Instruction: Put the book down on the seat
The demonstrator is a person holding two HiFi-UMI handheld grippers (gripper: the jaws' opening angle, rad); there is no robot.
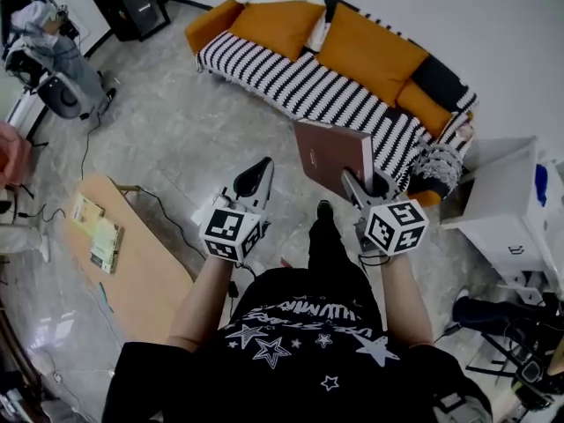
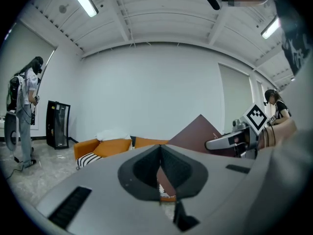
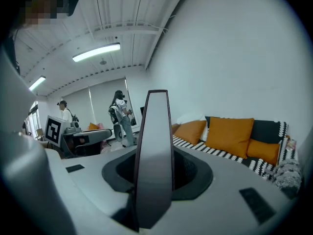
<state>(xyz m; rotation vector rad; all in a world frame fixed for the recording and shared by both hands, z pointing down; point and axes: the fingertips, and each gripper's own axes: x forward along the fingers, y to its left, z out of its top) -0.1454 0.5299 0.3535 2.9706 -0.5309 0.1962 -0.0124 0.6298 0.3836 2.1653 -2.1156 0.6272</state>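
You are pinching the brown book (image 1: 333,152) by its lower edge in your right gripper (image 1: 356,181), holding it in the air at 1 o'clock, in front of the striped sofa seat (image 1: 291,82), while your left gripper (image 1: 257,171) is hovering at 11 o'clock, jaws pressed together on nothing.
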